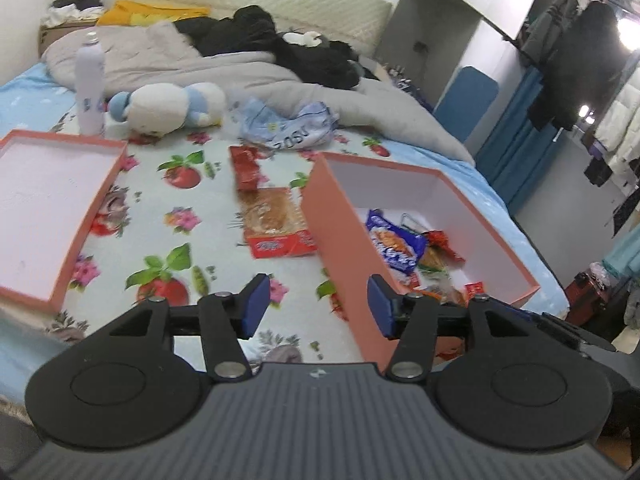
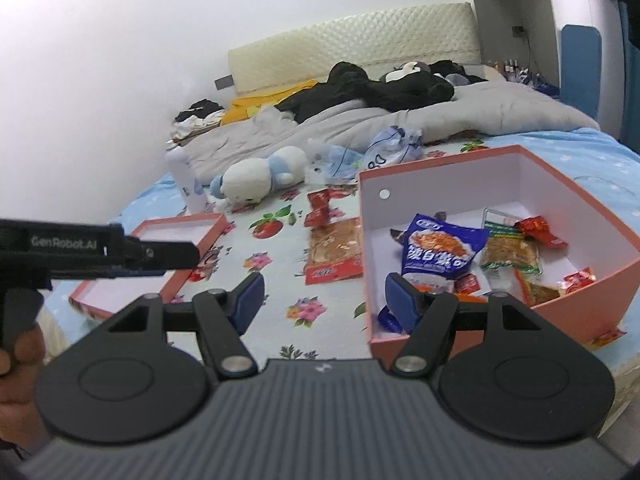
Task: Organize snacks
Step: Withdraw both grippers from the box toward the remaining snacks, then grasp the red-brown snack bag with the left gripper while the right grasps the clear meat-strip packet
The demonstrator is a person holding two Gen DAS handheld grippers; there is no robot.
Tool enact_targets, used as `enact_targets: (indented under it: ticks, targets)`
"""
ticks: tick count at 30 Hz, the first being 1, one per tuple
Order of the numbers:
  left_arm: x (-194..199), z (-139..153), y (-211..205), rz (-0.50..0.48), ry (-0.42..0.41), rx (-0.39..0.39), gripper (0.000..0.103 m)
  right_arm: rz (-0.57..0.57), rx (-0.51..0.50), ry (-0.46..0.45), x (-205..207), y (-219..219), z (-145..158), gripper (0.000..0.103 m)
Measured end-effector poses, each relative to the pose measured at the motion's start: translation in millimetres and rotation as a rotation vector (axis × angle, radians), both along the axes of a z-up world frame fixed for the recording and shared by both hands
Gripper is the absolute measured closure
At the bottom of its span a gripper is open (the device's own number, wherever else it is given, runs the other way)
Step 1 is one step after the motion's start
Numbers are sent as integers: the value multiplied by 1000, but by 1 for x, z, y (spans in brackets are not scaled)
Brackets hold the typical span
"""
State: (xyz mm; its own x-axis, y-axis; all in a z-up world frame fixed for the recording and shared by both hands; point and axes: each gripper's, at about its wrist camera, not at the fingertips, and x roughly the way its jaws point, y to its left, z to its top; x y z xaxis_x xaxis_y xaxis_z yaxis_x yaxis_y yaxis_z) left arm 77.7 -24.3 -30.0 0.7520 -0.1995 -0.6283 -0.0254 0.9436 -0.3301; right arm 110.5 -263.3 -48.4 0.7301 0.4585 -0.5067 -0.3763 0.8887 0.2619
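Note:
A pink box [image 1: 340, 216] [image 2: 580, 184] stands on the floral bed sheet and holds several snacks, among them a blue bag [image 1: 394, 246] [image 2: 440, 248]. Two snacks lie on the sheet left of the box: a red-edged bread pack [image 1: 276, 224] [image 2: 336, 252] and a small red packet [image 1: 246, 168] [image 2: 320, 208] behind it. My left gripper [image 1: 318, 306] is open and empty, straddling the box's near left wall. My right gripper [image 2: 324, 300] is open and empty above the box's left edge. The left gripper also shows at the left of the right wrist view [image 2: 152, 256].
The box's pink lid [image 1: 100, 200] [image 2: 200, 236] lies upturned at the left. A white bottle [image 1: 90, 84] [image 2: 188, 184], a plush toy [image 1: 168, 108] [image 2: 256, 176], a crumpled plastic bag [image 1: 288, 124] [image 2: 384, 148] and a grey duvet [image 1: 200, 60] lie behind. The bed edge is right of the box.

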Motion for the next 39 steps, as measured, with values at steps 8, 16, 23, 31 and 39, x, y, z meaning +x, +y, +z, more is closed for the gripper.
enact_targets:
  ticks: [8,16,23,31,39]
  targets:
    - [-14,-6,19,49,3,10,22,29,-10,-2,-10,14,0,34]
    - [-25,-14,38,37,-5,-37,22,91,-35,17,-25,40,4,34]
    - [-28,-18,61,54,-28,-42,22,85,-72,-4,-40,57,1,34]
    - [29,-42,97,93,22,-90,22,137,-124,5,-1,90,-19,34]
    - [162,-65,130,56,58,-129,22,123,-151,24,80,132,-48,15]
